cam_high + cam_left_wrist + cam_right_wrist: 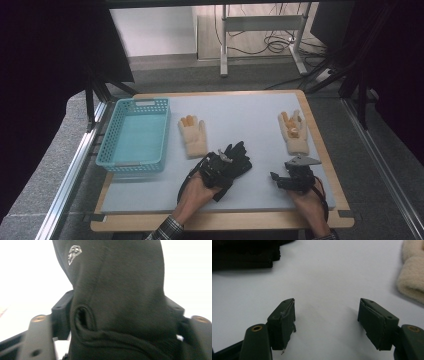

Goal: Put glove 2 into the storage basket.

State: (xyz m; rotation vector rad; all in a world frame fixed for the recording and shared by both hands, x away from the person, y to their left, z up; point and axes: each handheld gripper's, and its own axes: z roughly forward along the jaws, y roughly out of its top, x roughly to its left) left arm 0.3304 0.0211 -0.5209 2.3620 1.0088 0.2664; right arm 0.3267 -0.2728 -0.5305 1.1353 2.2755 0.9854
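While my left gripper [222,167] sits over the black glove [239,159] near the front centre of the worktop [250,112], its jaws stand on either side of the fabric; I judge them closed on it, cuff end nearest me. In the left gripper view the black glove [120,297] runs up between the jaws toward 12 o'clock, its long axis along the gripper's own line. My right gripper [289,179] rests at 3 o'clock of that glove, jaws apart and empty over bare worktop. A cream glove [293,131] lies at 12 o'clock of the right gripper, the nearer hand for it. A second cream glove [193,135] lies at 11 o'clock of the left gripper, just beside the blue basket [112,142].
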